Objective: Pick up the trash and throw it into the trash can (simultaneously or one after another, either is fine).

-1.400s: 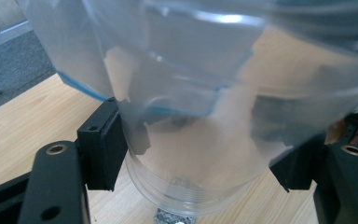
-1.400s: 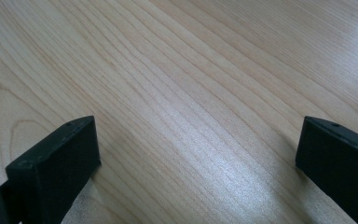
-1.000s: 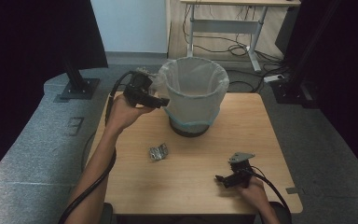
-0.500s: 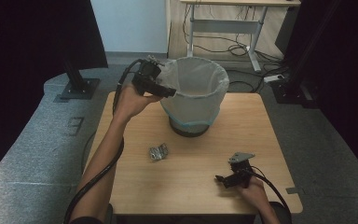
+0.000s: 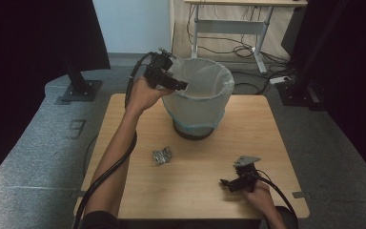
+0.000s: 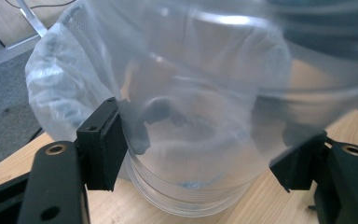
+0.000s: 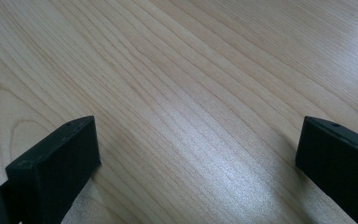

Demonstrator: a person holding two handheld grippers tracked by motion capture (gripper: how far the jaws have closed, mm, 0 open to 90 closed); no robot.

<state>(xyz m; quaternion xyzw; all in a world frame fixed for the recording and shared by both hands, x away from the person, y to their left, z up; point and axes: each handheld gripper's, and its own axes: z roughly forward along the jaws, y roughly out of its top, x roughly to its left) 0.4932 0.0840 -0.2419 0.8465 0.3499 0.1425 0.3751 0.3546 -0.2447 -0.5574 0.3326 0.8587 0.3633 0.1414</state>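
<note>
A bin [image 5: 198, 102] lined with a clear bag stands at the back middle of the wooden table [image 5: 276, 138]. My left gripper [image 5: 181, 86] is held up at the bin's left rim, jaws pointing over it. In the left gripper view a clear plastic container [image 6: 191, 140], blurred and see-through, sits between the jaws of the left gripper [image 6: 196, 158], which is shut on it. A small crumpled silvery wrapper [image 5: 162, 155] lies on the table in front of the bin. My right gripper [image 5: 226, 183] rests near the front right edge, open, with bare wood between its jaws [image 7: 198, 154].
Grey carpeted floor surrounds the table. A black stand base [image 5: 78, 90] sits at the back left, and a desk frame [image 5: 228, 28] with cables stands behind the bin. The left gripper's cable [image 5: 109, 167] trails along the forearm.
My left hand has risen and moved right, from beside the bin to its left rim, still carrying the clear container. The right gripper and the wrapper have stayed put.
</note>
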